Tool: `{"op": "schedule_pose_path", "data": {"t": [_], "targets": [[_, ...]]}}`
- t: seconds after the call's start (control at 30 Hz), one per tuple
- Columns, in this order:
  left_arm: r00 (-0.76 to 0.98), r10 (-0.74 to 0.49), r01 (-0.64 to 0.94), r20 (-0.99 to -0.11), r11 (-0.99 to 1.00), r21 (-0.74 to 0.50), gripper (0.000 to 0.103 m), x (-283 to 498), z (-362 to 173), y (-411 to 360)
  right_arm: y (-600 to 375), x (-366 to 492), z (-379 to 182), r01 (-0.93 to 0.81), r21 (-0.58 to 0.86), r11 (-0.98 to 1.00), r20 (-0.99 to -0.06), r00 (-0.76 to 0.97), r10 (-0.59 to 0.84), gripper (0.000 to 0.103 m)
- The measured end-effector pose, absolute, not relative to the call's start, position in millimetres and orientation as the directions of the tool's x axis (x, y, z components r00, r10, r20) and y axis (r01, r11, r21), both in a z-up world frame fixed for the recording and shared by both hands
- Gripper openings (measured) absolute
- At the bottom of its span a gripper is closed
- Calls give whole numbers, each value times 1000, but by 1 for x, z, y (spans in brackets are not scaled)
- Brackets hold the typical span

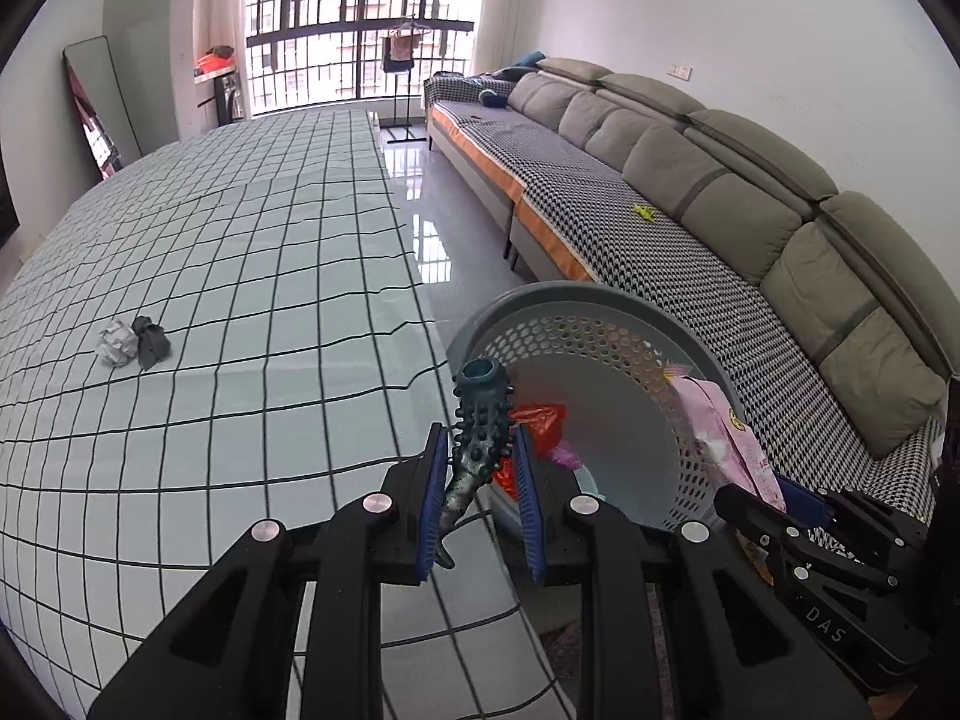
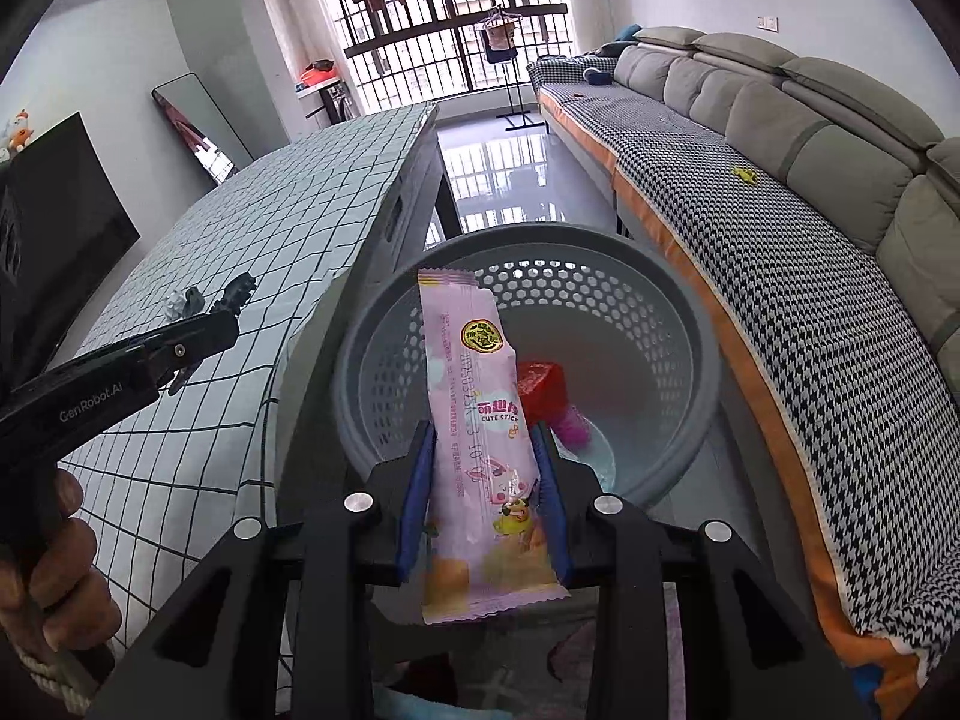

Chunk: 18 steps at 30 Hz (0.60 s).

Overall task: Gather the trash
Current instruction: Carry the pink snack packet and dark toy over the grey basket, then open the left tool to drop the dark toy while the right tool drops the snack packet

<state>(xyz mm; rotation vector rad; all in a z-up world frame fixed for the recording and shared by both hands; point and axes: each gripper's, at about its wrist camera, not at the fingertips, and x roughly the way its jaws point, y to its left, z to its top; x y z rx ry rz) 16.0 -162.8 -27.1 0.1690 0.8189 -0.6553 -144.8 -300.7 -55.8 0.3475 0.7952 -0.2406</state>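
Note:
My left gripper (image 1: 480, 450) is shut on a dark teal knobbly rubber piece (image 1: 480, 420), which it holds above the table's right edge, beside the grey perforated basket (image 1: 600, 324). My right gripper (image 2: 483, 456) is shut on a long pink snack wrapper (image 2: 474, 408), held upright over the basket (image 2: 540, 246). A red bag (image 2: 540, 384) and a magenta scrap (image 2: 570, 423) lie on the basket's floor. Back on the checked tablecloth (image 1: 240, 240) sit a crumpled paper ball (image 1: 117, 343) and a dark grey scrap (image 1: 151, 341), touching each other. The left gripper (image 2: 225, 324) also shows from the side in the right wrist view.
The basket stands on the floor between the table and a long grey sofa (image 1: 660, 192) with a houndstooth cover. A small yellow thing (image 1: 645, 213) lies on the sofa seat. A hand (image 2: 54, 570) grips the left tool. A mirror (image 1: 96, 108) leans on the far wall.

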Motion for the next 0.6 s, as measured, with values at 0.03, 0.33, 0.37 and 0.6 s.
{"op": "schedule_pose_path", "data": {"t": [0.03, 0.33, 0.37, 0.6], "targets": [[495, -478, 608, -725, 787, -104, 22, 15, -28, -168, -304, -146, -57, 344, 214, 914, -731, 678, -83, 32], [467, -473, 635, -747, 768, -89, 22, 12, -40, -202, -338, -150, -71, 384, 225, 895, -739, 666, -100, 32], [464, -471, 635, -750, 768, -90, 22, 13, -42, -205, -341, -150, -73, 387, 223, 894, -742, 663, -102, 32], [439, -456, 643, -774, 762, -84, 22, 23, -59, -222, -356, -139, -87, 400, 222, 889, -764, 638, -96, 32]]}}
